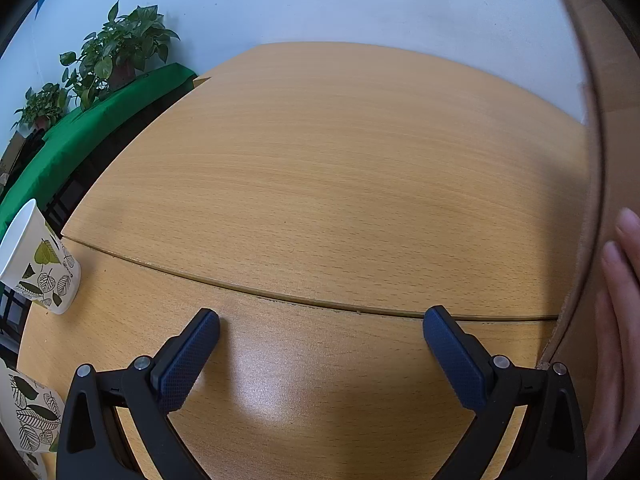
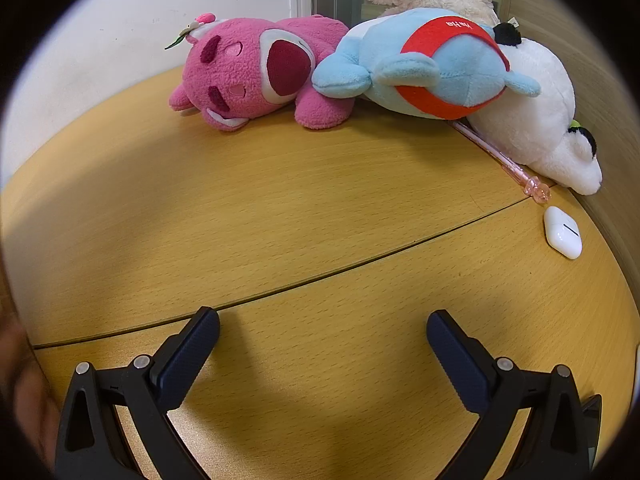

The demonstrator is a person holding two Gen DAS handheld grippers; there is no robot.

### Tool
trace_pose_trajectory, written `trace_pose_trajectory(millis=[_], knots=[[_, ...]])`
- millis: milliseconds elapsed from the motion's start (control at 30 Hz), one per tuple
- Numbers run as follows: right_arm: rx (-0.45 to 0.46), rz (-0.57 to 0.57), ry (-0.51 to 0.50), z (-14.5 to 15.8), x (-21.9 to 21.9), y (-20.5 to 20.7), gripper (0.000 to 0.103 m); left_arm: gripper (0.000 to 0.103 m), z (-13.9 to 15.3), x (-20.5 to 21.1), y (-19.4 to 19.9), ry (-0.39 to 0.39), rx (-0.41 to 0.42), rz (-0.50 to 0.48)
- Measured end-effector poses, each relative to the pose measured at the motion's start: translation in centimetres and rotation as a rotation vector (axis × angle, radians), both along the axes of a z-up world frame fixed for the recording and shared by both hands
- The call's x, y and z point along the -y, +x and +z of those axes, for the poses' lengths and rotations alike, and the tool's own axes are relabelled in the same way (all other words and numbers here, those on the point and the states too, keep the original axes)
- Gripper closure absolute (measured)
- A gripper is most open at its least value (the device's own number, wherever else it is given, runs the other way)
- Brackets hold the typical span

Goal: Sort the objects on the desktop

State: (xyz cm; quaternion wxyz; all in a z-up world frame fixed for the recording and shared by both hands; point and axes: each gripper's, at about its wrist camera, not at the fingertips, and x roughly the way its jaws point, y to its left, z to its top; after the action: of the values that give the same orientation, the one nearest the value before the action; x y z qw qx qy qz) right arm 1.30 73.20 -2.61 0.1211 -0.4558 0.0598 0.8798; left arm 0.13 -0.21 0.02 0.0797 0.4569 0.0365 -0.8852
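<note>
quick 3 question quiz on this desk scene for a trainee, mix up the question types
1. True or false: the right gripper has its jaws shut on the pink plush bear.
2. Multiple choice: what lies nearest the white earbud case? A) the pink pen B) a paper cup C) a potted plant
3. Fill in: in the left wrist view, the leaf-print paper cup stands to the ____ of the left gripper.

Key:
1. False; the jaws are open and hold nothing, and the bear lies far ahead.
2. A
3. left
</note>
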Motion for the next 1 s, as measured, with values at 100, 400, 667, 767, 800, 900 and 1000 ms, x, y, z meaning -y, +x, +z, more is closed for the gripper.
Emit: trace_pose_trajectory(millis=[100, 400, 667, 767, 800, 900, 1000], knots=[[0.001, 0.002, -0.003, 0.0, -0.08, 0.04, 0.0, 0.0, 0.01, 0.03, 0.08, 0.0, 0.001, 0.0], [-0.008, 0.004, -0.002, 0.38, -0.3, 0.3, 0.0, 0.0, 0.12, -0.03, 0.03, -0.003, 0.0, 0.001], [0.008, -0.009, 0.011, 0.45, 0.02, 0.14, 0.0, 0.0, 0.13, -0.08, -0.02, 0.001, 0.0, 0.001], [0.008, -0.009, 0.011, 0.57, 0.01, 0.14, 0.0, 0.0, 0.13, -0.08, -0.02, -0.002, 0.001, 0.001], [0.008, -0.009, 0.011, 0.61, 0.0, 0.14, 0.0, 0.0, 0.13, -0.08, -0.03, -0.001, 0.003, 0.002], [0.008, -0.009, 0.011, 0.74, 0.0, 0.13, 0.0, 0.0, 0.27, -0.18, -0.1, 0.004, 0.002, 0.002], [0.008, -0.009, 0.011, 0.84, 0.01, 0.09, 0.0, 0.0, 0.21, -0.13, -0.04, 0.008, 0.0, 0.002]])
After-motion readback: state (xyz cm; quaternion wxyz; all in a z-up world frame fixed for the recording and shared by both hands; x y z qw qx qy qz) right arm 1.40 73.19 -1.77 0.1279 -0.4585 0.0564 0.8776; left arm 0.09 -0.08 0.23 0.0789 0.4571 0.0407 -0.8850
